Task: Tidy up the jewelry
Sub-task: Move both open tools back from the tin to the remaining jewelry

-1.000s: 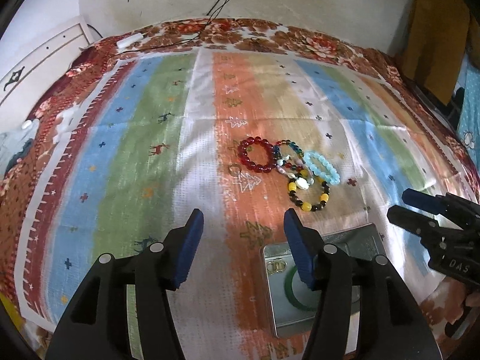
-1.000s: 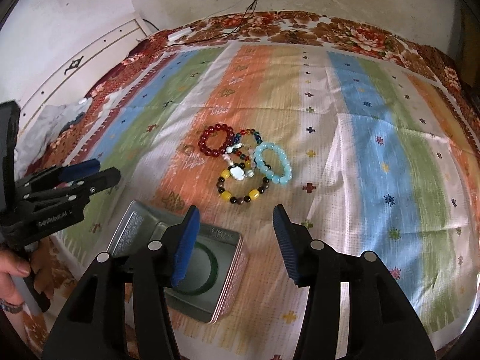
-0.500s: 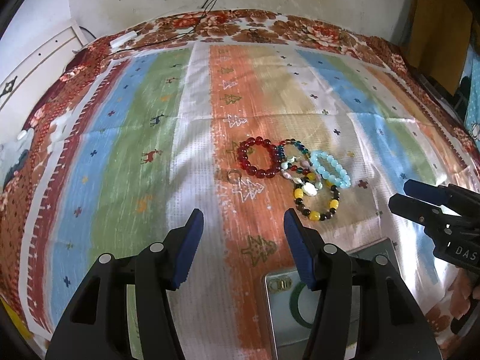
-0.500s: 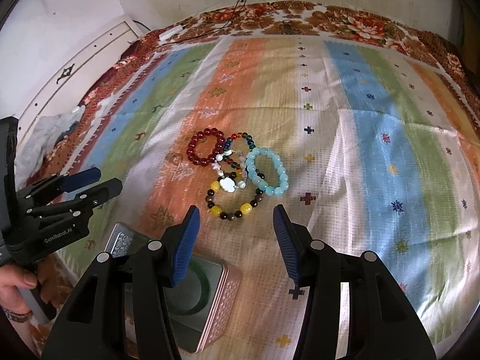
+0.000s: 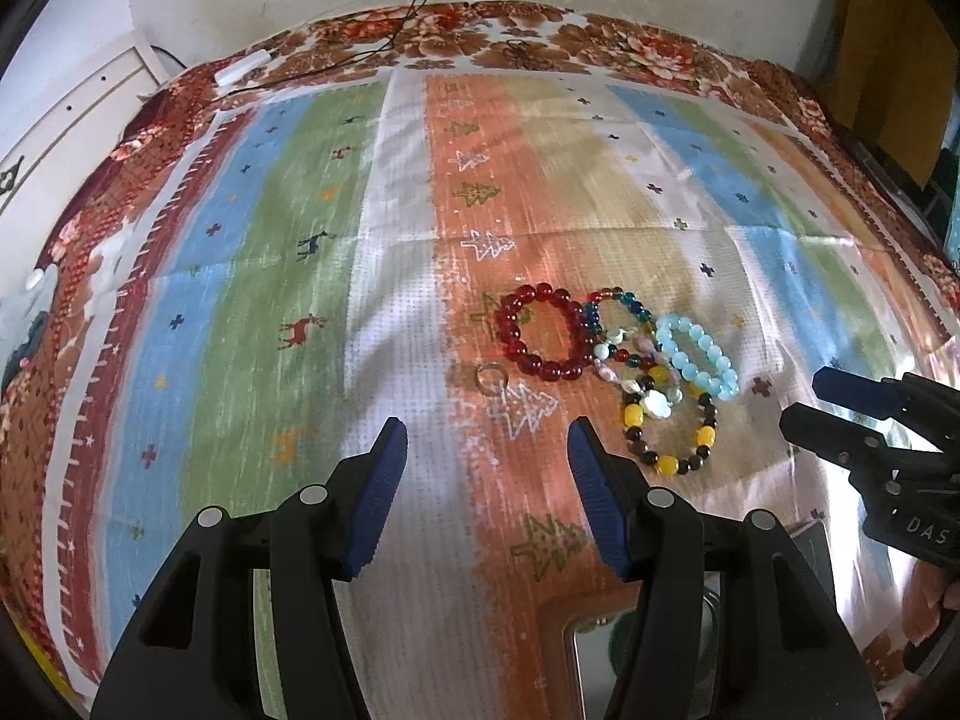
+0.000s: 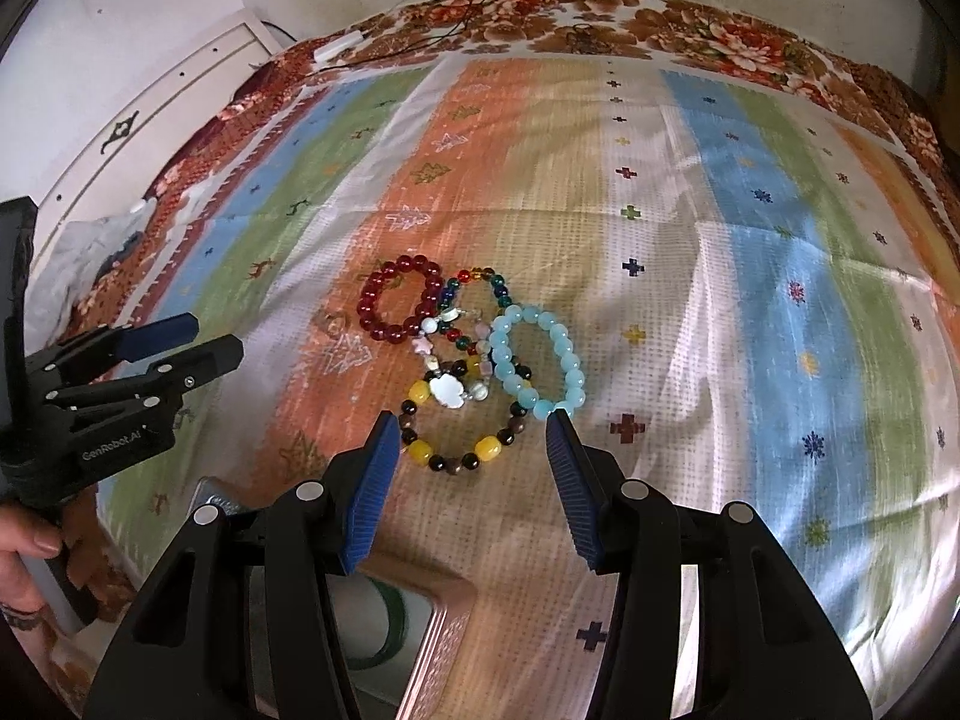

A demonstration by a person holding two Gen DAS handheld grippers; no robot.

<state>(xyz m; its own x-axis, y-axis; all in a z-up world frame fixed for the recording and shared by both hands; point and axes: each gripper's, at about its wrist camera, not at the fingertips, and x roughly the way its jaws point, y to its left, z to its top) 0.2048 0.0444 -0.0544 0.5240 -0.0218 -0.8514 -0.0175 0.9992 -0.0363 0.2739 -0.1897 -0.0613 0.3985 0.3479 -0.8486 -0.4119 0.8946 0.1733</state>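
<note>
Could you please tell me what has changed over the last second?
Both open grippers, left and right, have advanced from over the tin toward the bracelets; the right one now frames the black-and-yellow bracelet. Nothing was grasped; the jewelry hasn't moved.

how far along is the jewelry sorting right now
Early. One green bangle already lies in the tin box. Nothing is in hand: both the right gripper and left gripper are open and empty. The bracelet cluster and small ring remain on the cloth.
</note>
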